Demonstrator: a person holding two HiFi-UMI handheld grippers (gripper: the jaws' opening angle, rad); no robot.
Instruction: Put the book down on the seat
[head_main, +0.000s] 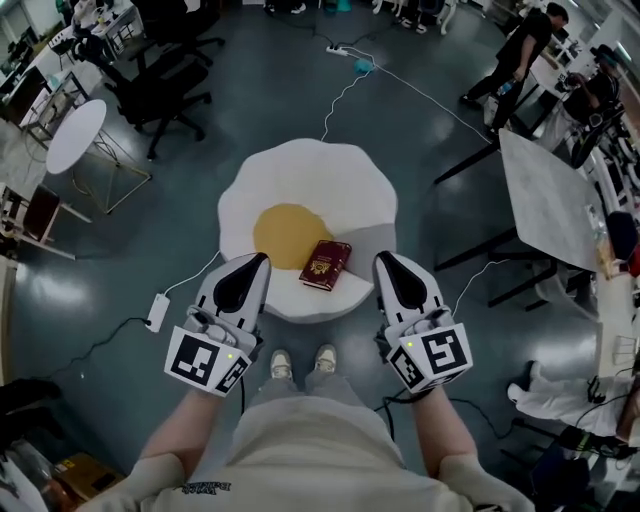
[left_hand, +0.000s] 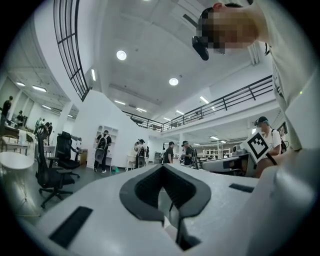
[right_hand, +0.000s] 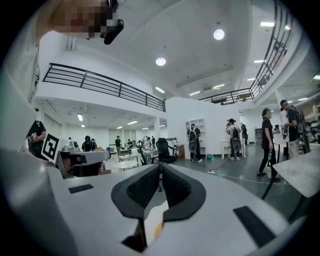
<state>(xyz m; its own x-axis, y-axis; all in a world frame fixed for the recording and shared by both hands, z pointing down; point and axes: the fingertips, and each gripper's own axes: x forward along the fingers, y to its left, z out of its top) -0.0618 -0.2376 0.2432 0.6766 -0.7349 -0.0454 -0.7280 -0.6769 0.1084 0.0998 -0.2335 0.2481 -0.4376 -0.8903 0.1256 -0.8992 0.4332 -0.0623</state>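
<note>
book (head_main: 326, 265) lying flat, on egg-shaped seat (head_main: 310, 175)

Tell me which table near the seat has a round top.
The small white table on the left; the grey table on the right has straight edges and corners.

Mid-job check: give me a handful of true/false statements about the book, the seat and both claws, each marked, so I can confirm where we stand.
1. The red book lies on the egg-shaped seat. True.
2. The right claw grips the book. False: its jaws are shut on nothing, and the book lies free on the seat.
3. The left claw is shut and empty. True.
4. The book stands upright on its edge. False: it lies flat, cover up, at the edge of the yellow patch.
</note>
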